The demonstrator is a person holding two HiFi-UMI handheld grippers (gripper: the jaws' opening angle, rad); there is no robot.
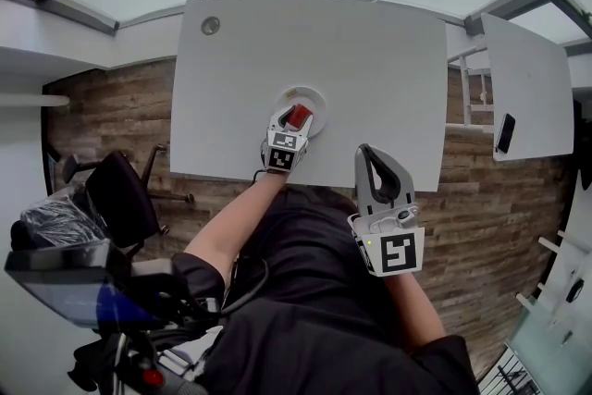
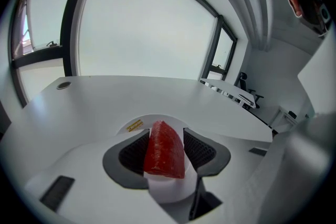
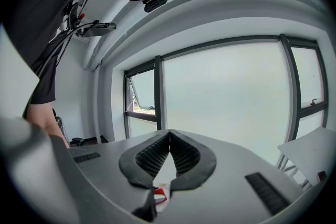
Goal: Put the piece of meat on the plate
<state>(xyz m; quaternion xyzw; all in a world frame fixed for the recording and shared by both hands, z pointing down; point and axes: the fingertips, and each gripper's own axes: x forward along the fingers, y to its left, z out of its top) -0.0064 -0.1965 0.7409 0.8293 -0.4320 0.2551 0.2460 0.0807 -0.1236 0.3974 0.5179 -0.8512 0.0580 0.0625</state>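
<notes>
A red piece of meat (image 1: 298,116) lies on a small white round plate (image 1: 308,93) near the front edge of the white table (image 1: 370,51). My left gripper (image 1: 295,113) reaches over the plate with its jaws on either side of the meat (image 2: 164,149). The pads stand beside the meat without squeezing it, so the gripper is open. The plate (image 2: 143,120) shows under and behind the meat. My right gripper (image 1: 374,160) hovers off the table's front edge, to the right of the plate. Its tips (image 3: 169,132) touch, shut on nothing.
A round cable grommet (image 1: 211,26) sits at the table's far left corner. A second white table (image 1: 532,79) stands to the right with a dark phone (image 1: 505,132) on it. A black office chair (image 1: 120,194) is at the left, on the brick-pattern floor.
</notes>
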